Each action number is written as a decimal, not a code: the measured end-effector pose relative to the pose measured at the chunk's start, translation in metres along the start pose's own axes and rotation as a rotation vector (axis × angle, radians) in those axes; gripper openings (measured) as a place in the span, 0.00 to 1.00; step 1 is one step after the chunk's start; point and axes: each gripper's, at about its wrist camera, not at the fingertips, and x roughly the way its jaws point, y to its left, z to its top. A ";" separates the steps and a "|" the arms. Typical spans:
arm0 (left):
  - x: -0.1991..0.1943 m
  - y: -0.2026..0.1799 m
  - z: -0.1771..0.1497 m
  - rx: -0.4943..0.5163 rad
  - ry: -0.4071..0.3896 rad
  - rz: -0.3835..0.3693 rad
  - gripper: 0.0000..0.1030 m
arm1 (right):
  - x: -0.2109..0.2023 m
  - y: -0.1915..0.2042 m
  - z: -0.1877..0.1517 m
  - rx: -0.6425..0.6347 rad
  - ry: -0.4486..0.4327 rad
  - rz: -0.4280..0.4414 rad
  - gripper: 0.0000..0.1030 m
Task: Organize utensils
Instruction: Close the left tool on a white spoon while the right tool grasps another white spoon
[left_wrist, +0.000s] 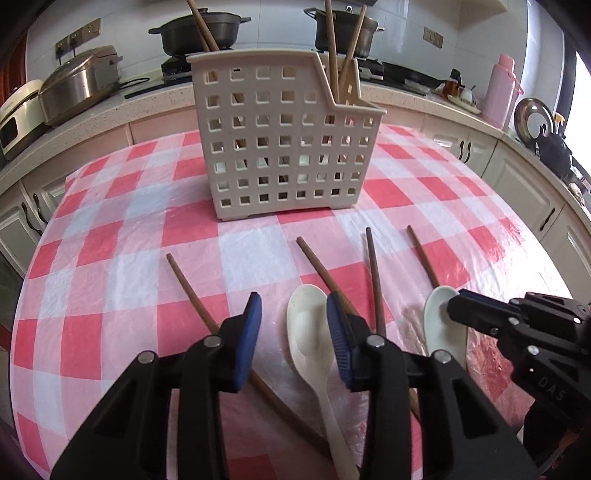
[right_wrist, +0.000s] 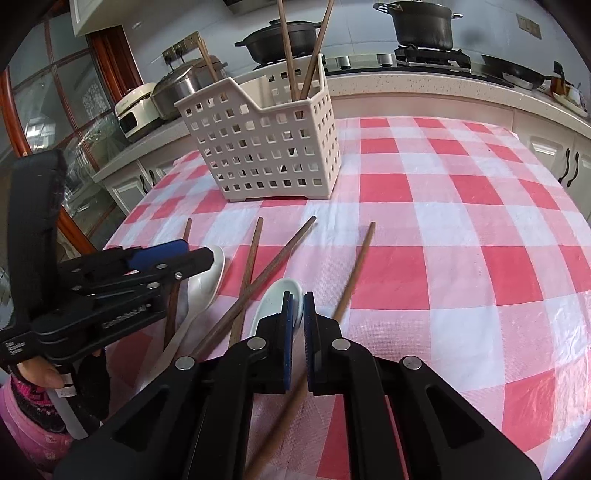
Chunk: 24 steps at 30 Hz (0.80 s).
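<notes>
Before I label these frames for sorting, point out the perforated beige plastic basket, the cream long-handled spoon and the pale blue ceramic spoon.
Perforated beige plastic basket (left_wrist: 280, 147): left wrist view, front wall.
Cream long-handled spoon (left_wrist: 304, 328): left wrist view, bowl.
Pale blue ceramic spoon (right_wrist: 271, 301): right wrist view, bowl.

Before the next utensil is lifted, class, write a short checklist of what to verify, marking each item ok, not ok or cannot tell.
1. Left gripper open: ok.
2. Left gripper free of any utensil: ok.
3. Right gripper lined up on the pale spoon: ok; jaws nearly closed.
4. Spoon actually clamped: cannot tell.
5. Basket upright with room: ok; chopsticks stand inside.
6. Table cleared: not ok; the white spoon and loose chopsticks remain.
</notes>
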 end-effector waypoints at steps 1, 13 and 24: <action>0.002 0.001 0.000 -0.001 0.009 -0.007 0.34 | -0.001 0.000 0.000 0.000 -0.003 0.002 0.06; 0.021 -0.007 0.001 0.043 0.083 -0.062 0.26 | -0.005 -0.005 -0.001 0.015 -0.021 0.017 0.06; -0.007 -0.007 0.000 0.045 -0.013 -0.030 0.25 | -0.014 0.000 0.002 0.008 -0.051 0.017 0.05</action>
